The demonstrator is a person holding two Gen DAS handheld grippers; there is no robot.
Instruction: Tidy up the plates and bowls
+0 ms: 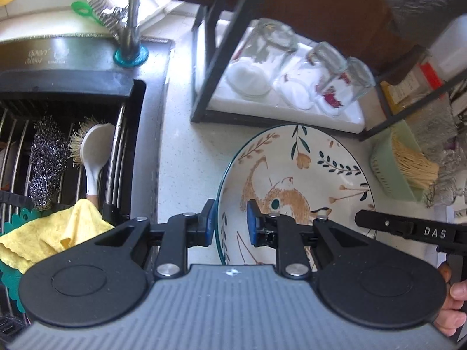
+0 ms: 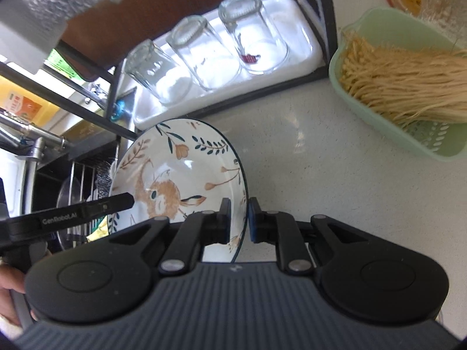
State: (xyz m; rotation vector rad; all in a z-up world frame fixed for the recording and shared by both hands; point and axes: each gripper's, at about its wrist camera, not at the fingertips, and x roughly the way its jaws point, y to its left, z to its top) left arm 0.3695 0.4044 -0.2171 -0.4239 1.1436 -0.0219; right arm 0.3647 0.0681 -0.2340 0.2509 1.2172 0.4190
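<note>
A white plate (image 1: 306,175) with a fox and leaf pattern and a dark blue rim is held above the pale counter (image 1: 178,151); it also shows in the right wrist view (image 2: 181,172). My left gripper (image 1: 230,223) straddles the plate's left rim, one blue pad on each side with a visible gap, so it is open. My right gripper (image 2: 239,220) is shut on the plate's right rim. Each gripper shows as a black bar in the other's view.
A black rack (image 1: 210,58) holds a white tray (image 1: 292,110) with three upturned glasses (image 2: 204,58). A sink (image 1: 140,134) with a drainer rack, steel wool (image 1: 46,160), brush and yellow cloth (image 1: 52,230) lies left. A green basket (image 2: 408,87) of noodles stands right.
</note>
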